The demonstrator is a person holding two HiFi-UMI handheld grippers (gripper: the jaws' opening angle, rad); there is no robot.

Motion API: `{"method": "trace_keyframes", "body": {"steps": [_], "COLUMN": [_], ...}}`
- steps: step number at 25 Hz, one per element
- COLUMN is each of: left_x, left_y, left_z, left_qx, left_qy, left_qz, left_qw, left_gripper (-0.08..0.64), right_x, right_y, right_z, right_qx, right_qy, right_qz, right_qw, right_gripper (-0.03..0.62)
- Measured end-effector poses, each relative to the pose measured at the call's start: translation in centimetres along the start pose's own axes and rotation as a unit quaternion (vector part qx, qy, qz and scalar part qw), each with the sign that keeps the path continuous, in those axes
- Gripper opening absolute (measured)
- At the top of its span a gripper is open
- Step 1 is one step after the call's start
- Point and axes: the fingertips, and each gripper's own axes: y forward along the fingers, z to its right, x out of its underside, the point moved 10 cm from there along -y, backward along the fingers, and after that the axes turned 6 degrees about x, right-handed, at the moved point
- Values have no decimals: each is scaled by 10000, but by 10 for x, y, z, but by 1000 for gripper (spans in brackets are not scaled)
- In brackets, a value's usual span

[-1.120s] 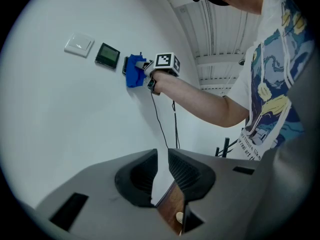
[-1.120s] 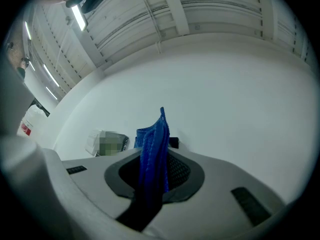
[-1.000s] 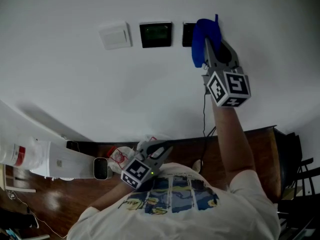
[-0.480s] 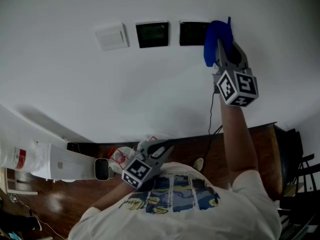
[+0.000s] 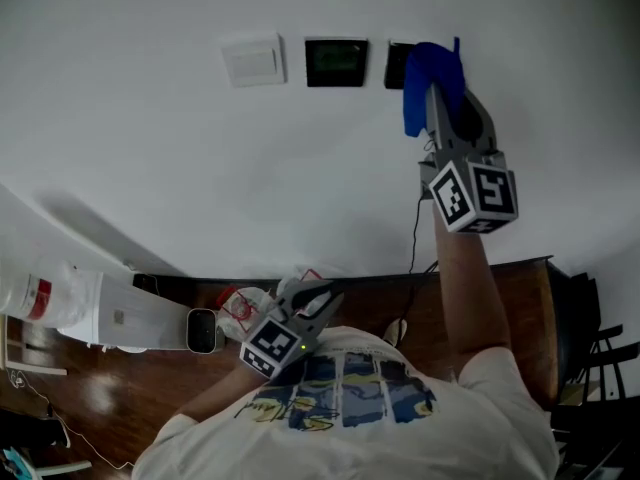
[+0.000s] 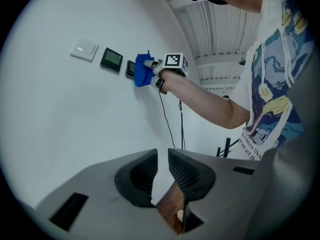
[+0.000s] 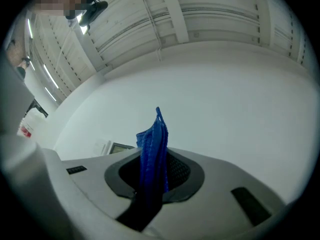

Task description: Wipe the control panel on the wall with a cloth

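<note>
My right gripper [image 7: 153,178] is clamped on the blue cloth [image 7: 152,149], a soft, finely woven rag that stands up from the jaws in a folded, pointed bunch. In the head view the cloth lies against the smooth white wall [image 5: 150,148], over the rightmost control panel [image 5: 396,65]. That panel is a dark, glossy square, and only its left edge shows. Just beside it on the left is a second dark square panel [image 5: 336,62] with a dim greenish screen. Next comes a white plastic switch plate [image 5: 253,61], so the three sit in one row. My left gripper [image 6: 162,174] hangs low by my chest, well apart from the panels. Its ribbed black pads are a narrow slit apart with nothing between them.
</note>
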Motion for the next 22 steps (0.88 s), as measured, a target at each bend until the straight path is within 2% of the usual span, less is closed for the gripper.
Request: {"method": "trace_keyframes", "body": {"steps": [6,11,17,22], "left_x": [3,5,10,9], "left_y": [-19,-33,-46,-44], "left_z": [-1,-1,-4,-5], "left_qx": [-271,-612,-933,-918], "left_qy": [18,-29,-131,-170], "left_qz": [53,133,169,144], "left_qw": [9996,9980,9954,9955], "left_gripper": [57,57,57,57], "right_x": [10,23,34,33], "right_y": [25,53,74,73], "right_z": [-65,-106,-120,-111], "right_qx": [-707,-1095,-1134,-1060], "right_qy": [188,179,180,184], "right_qz": [-19,-143,-167,-125], "right_qw": [9973,9937,9932,9941], "right_gripper": [92,92,92,92]}}
